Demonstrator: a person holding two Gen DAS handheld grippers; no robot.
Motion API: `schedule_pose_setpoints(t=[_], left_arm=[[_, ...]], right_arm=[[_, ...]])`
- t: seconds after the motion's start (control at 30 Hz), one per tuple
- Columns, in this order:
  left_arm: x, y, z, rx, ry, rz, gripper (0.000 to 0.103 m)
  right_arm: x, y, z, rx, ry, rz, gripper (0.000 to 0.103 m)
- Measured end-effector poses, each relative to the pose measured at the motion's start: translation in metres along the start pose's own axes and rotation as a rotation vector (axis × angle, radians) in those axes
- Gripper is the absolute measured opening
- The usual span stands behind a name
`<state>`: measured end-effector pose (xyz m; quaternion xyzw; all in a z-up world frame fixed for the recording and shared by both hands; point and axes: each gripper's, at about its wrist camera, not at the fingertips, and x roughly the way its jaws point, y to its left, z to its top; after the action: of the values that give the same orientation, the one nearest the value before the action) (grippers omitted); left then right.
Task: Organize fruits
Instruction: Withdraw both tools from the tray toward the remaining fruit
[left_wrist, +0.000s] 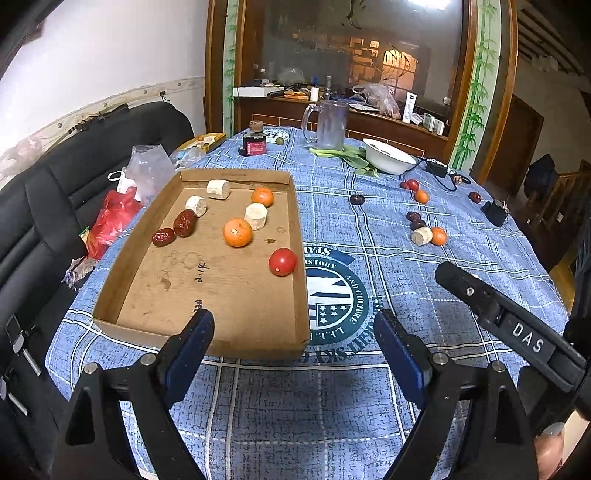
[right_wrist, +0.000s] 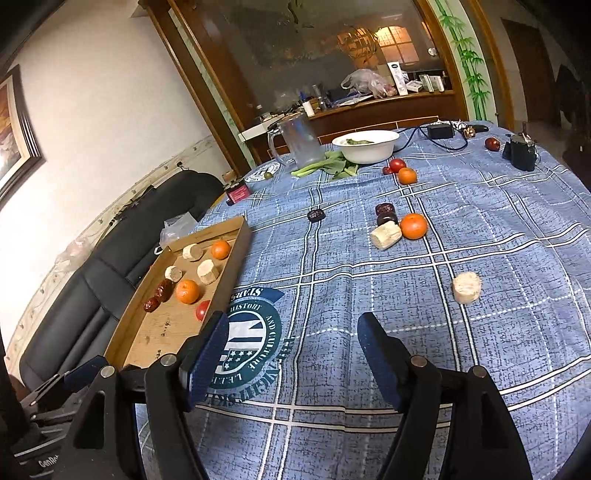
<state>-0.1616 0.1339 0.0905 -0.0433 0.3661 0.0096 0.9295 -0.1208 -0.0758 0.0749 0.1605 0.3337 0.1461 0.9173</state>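
Note:
A shallow cardboard tray (left_wrist: 155, 266) (right_wrist: 242, 236) lies on the left of the blue cloth. In it are two oranges (left_wrist: 238, 232), a red tomato (left_wrist: 282, 261), two red dates (left_wrist: 184, 222) and three pale cut chunks (left_wrist: 255, 216). Loose on the cloth to the right are an orange (right_wrist: 413, 226), a pale chunk (right_wrist: 386, 235), dark dates (right_wrist: 386, 214), another pale chunk (right_wrist: 467, 287), and a farther orange (right_wrist: 407, 175) with a tomato (right_wrist: 398, 165). My left gripper (left_wrist: 295, 332) is open and empty at the tray's near edge. My right gripper (right_wrist: 291, 332) is open and empty above the cloth's round logo.
A white bowl (right_wrist: 384, 142), leafy greens (right_wrist: 332, 166), a clear mug (right_wrist: 299, 142) and a dark jar (left_wrist: 255, 144) stand at the table's far side. Black devices and cables (right_wrist: 521, 151) lie far right. A black sofa (left_wrist: 55, 206) with plastic bags is left of the table.

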Motion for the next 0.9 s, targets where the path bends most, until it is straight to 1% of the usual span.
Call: schedule_pose_setpoints(t=[0.17, 0.37, 0.5, 0.9], left_arm=[[-0.005, -0.007, -0.003, 0.026, -0.034, 0.036, 0.088], [-0.006, -0.019, -0.008, 0.096, -0.077, 0.102, 0.088], [-0.002, -0.022, -0.009, 0.118, -0.07, 0.106, 0.088], [0.008, -0.019, -0.011, 0.117, -0.043, 0.103, 0.088]], right_arm=[[-0.003, 0.002, -0.003, -0.02, -0.01, -0.009, 0.079], [0.0, 0.001, -0.005, -0.018, -0.004, -0.013, 0.08], [0.004, 0.0, -0.007, -0.019, 0.005, -0.017, 0.08], [0.012, -0.002, -0.01, -0.017, 0.027, -0.021, 0.08]])
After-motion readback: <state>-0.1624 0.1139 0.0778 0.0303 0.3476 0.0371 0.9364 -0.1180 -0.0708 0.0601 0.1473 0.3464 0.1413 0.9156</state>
